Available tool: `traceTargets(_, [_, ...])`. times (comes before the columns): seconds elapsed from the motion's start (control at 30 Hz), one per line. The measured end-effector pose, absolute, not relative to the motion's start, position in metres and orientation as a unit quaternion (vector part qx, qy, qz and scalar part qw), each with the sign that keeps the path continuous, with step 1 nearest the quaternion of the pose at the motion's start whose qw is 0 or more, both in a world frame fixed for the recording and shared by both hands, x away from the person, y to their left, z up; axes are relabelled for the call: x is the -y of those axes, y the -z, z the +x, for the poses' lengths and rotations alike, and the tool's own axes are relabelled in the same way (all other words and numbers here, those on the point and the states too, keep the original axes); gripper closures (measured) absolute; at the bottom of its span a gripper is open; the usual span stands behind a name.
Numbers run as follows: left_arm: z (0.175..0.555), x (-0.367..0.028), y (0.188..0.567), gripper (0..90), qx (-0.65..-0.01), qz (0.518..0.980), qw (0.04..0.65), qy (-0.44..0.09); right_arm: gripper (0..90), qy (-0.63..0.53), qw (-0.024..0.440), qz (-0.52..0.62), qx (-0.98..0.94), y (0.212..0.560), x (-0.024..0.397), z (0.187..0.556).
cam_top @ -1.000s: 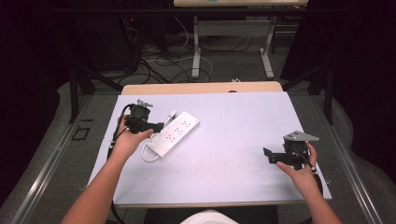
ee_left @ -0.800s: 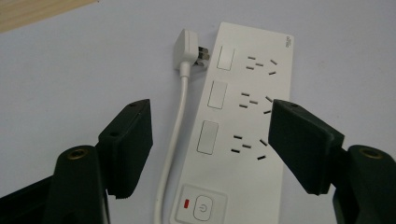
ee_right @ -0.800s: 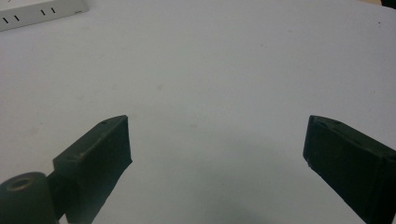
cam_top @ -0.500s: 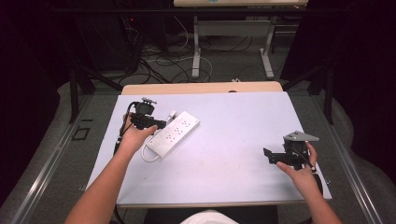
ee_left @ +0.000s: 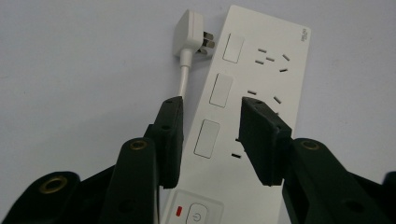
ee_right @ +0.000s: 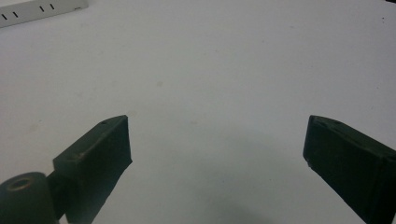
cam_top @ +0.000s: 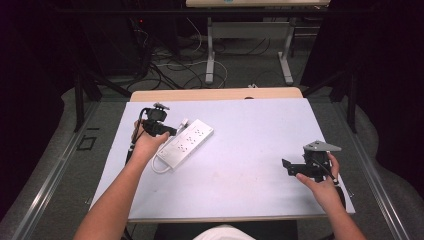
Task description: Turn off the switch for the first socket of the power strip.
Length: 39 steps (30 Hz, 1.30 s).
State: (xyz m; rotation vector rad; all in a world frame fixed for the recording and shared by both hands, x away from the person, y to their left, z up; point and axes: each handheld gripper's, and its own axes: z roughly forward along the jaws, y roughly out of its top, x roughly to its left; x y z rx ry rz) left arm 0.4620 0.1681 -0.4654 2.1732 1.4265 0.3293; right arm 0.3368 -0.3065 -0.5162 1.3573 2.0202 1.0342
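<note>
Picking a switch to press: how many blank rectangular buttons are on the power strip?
3, along the power strip's cable-side edge: far one by the plug, middle one, near one between the left claw's jaws, which may hide more.

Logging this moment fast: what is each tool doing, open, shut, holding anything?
Left tool: open, holding nothing, above the power strip.
Right tool: wide open, holding nothing, over bare table.
</note>
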Motion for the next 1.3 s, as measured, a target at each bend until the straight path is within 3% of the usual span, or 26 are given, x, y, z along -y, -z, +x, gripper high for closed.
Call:
traceTargets(0.8, [0.474,-0.157,0.480,83.2,-0.528,0.811,0.228,-0.104,7.0,-0.380,0.245,0.492,-0.744,0.518,0.306,0.337])
traceTargets(1.3, [0.479,-0.149,0.489,89.5,-0.529,0.815,0.217,-0.092,9.6,-0.386,0.239,0.488,-0.745,0.518,0.306,0.337])
